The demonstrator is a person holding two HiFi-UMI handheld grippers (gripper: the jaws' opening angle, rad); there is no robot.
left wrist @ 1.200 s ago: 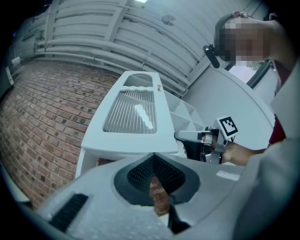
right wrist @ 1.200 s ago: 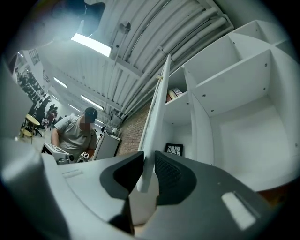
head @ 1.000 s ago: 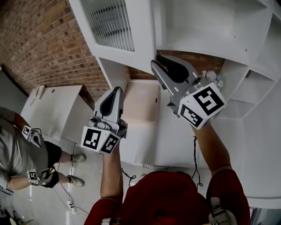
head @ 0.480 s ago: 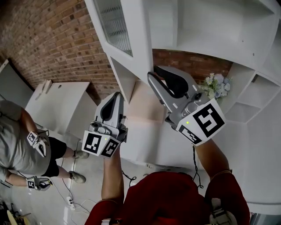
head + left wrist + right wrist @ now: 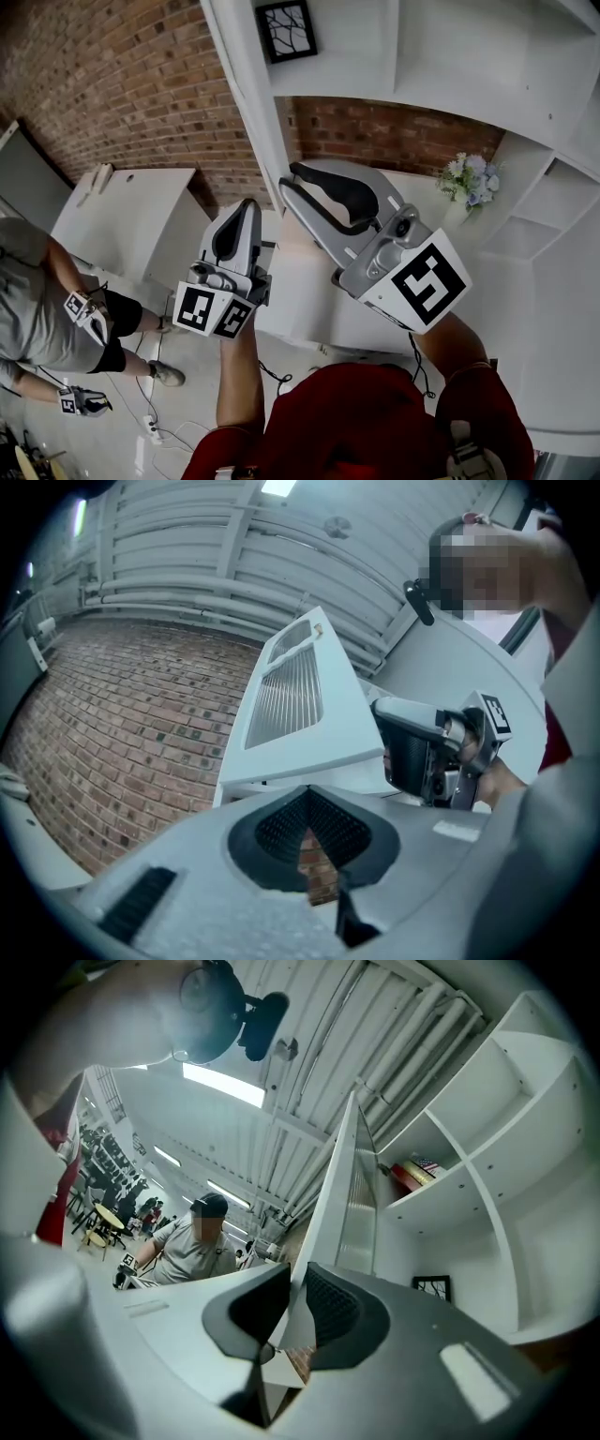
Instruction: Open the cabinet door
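The white cabinet door (image 5: 246, 84) with a ribbed glass panel (image 5: 291, 691) stands swung out, edge-on in the head view. My right gripper (image 5: 289, 180) has the door's free edge (image 5: 339, 1185) between its jaws. The jaws are closing and both pads lie against that edge. In the right gripper view the door edge runs up from between the pads (image 5: 333, 1307). My left gripper (image 5: 247, 206) hangs just left of the door, below its lower corner, jaws together and empty. The left gripper view shows the door's outer face with the right gripper (image 5: 427, 752) beside it.
Open white shelves behind the door hold a black framed picture (image 5: 286, 30) and a vase of flowers (image 5: 467, 176). A brick wall (image 5: 112, 84) and a low white cabinet (image 5: 122, 220) lie left. Another person (image 5: 37, 309) stands at lower left. Cables (image 5: 150, 427) trail on the floor.
The door has swung further out to the left, uncovering the shelf with the framed picture. My right gripper came leftward with its edge. The left gripper shifted only a little.
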